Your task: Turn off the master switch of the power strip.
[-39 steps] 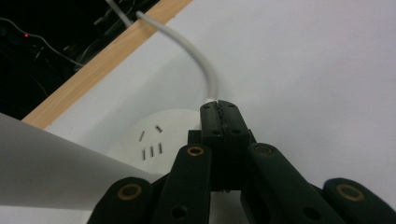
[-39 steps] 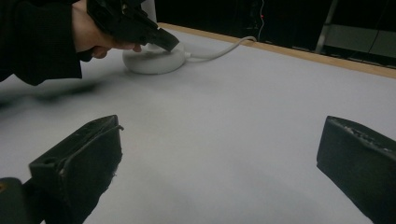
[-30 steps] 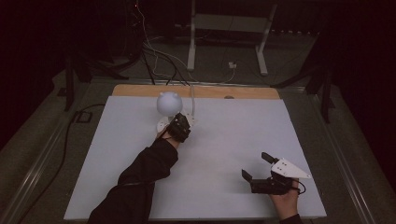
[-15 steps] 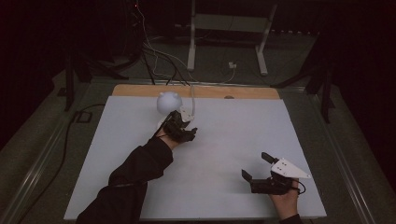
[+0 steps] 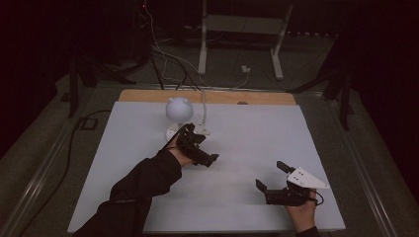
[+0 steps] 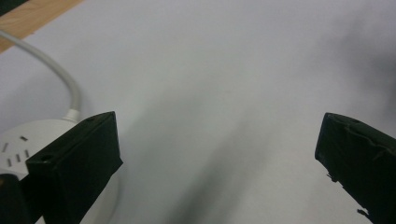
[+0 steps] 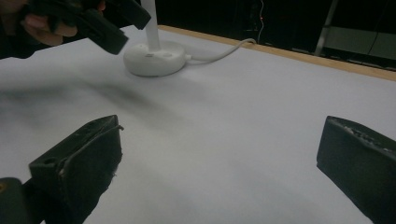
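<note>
A white desk lamp with a round head [image 5: 178, 109] stands on its round base [image 5: 173, 132] at the back left of the white table [image 5: 247, 133]. My left gripper [image 5: 203, 144] hovers just right of the base; its jaws have just been opening, now stand open, and have nothing between them. In the left gripper view the base [image 6: 28, 140], with socket slots and a white cable [image 6: 60, 74], lies beside the left jaw of my left gripper [image 6: 219, 154]. Near the front right, my right gripper [image 5: 270, 175] [image 7: 219, 158] stands open and empty, facing the base [image 7: 154, 58].
A wooden strip [image 5: 207, 96] runs along the table's far edge. The lamp's cable [image 7: 224, 49] trails toward that edge. Beyond the table are floor cables [image 5: 168, 54] and a metal stand [image 5: 242, 29]. A person's dark sleeve [image 5: 143, 182] crosses the front left.
My left gripper went from shut by the lamp base to open, and it drew back a little toward the right and upward. The right gripper stayed still.
</note>
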The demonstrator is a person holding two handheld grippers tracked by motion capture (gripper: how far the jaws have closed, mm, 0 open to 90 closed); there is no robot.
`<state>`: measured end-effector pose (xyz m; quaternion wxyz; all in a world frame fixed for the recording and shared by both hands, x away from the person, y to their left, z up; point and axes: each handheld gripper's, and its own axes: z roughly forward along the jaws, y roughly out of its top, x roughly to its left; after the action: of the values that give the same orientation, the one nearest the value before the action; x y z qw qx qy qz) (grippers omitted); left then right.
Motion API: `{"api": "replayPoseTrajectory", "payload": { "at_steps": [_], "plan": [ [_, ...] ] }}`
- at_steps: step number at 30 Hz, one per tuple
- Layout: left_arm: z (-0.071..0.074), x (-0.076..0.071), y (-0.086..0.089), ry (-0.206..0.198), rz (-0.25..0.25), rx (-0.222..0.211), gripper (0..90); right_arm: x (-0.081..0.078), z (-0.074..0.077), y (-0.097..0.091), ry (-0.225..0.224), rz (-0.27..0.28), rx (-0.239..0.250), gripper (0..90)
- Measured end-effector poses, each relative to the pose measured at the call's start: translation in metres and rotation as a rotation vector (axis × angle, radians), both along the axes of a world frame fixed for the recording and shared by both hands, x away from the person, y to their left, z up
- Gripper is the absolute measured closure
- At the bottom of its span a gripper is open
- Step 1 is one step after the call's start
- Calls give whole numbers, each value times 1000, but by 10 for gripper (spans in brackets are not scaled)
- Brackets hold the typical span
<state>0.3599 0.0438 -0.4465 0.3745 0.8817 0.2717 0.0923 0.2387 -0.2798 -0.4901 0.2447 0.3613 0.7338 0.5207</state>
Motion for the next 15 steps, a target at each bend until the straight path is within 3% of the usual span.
{"api": "replayPoseTrajectory", "payload": {
  "at_steps": [7, 15],
  "plan": [
    [12, -8, 12, 26, -64, -38, 3, -1, 0, 0, 0, 0, 2, 0],
    [20, -21, 34, -3, -51, -28, 4, 0, 0, 1, 1, -1, -2, 0]
  ]
}}
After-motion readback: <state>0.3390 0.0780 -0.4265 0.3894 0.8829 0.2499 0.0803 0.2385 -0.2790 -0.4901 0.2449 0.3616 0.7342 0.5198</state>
